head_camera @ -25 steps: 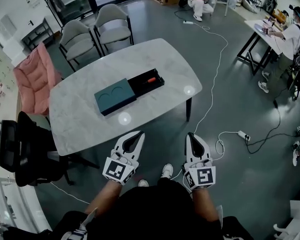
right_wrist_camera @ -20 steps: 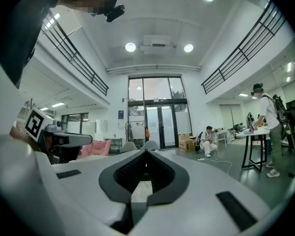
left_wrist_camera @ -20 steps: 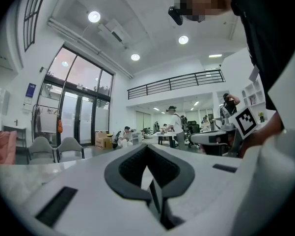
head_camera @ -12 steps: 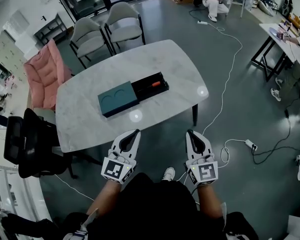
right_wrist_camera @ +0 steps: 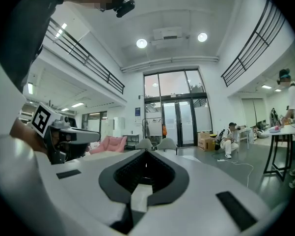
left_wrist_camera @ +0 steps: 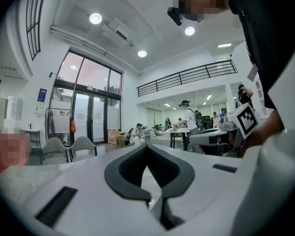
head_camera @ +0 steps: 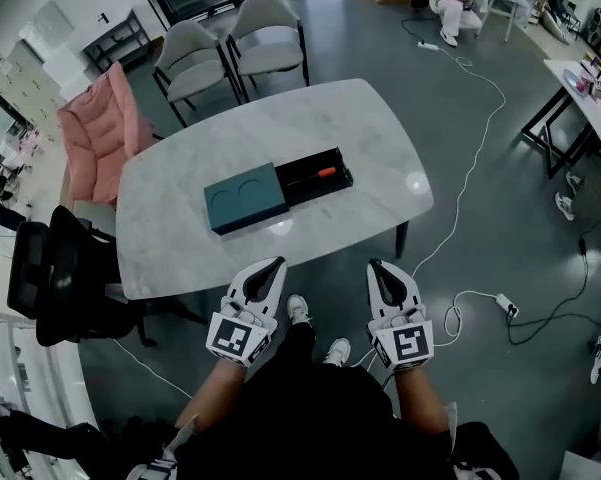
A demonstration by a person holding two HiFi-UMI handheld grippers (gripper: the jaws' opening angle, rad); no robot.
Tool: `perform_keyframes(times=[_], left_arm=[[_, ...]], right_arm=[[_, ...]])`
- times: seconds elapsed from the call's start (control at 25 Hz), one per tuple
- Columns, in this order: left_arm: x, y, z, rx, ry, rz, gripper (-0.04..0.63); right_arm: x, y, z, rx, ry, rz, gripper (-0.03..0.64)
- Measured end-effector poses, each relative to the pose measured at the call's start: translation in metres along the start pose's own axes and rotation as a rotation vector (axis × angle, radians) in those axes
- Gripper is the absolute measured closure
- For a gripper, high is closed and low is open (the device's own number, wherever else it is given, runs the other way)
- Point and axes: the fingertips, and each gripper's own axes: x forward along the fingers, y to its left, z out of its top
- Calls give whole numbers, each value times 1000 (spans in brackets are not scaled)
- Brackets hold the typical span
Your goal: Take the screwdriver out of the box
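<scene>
Just short of the worktop (head_camera: 170,248), the left tool (head_camera: 276,263) and right tool (head_camera: 374,265) edge nearer, both pressed together and empty, the screwdriver (head_camera: 318,173) still untouched in the box (head_camera: 242,198).

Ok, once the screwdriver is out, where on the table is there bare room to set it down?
Bare marble table lies right of the black tray, out to the rounded end, and left of the teal box cover. The near edge strip is free too. Only the middle is taken.
</scene>
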Motion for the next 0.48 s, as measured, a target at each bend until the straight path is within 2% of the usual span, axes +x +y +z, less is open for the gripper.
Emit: perform_keyframes(times=[0.36,0.48], left_arm=[[29,43,-1,-10,-9,-1,591],[41,60,-1,-14,-13,-6,591]], right_arm=[[59,-4,2,-22,4,4,594],[83,-2,6,-66,2,20,594]])
